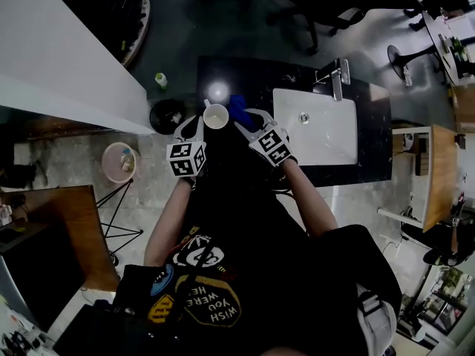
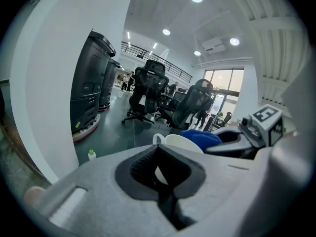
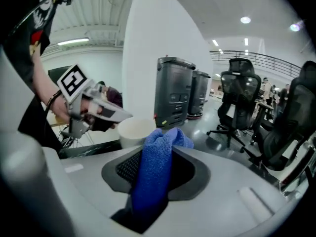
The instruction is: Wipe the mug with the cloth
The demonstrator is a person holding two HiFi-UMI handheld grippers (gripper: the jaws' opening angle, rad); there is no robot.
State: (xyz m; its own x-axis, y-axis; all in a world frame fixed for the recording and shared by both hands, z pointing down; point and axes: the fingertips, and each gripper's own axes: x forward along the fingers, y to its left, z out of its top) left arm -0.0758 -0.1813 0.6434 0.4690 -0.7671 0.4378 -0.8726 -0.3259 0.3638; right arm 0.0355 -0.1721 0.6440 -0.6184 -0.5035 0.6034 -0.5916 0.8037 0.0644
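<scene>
Fingers (image 3: pixel 127 168) of the right gripper (image 1: pixel 249 120) are pinched on the blue cloth (image 3: pixel 157 169), which sticks up betw. them w/ its top fold just past the tips. Fingers (image 2: pixel 142 165) of the left gripper (image 1: pixel 194 126) look closed on the near wall of the white mug (image 1: pixel 215 116), over the dark counter (image 1: pixel 252 76), handle pointing away from the tips. We see the cloth just beside the mug, & the sink (image 1: pixel 349 154) well off to the right of both.
</scene>
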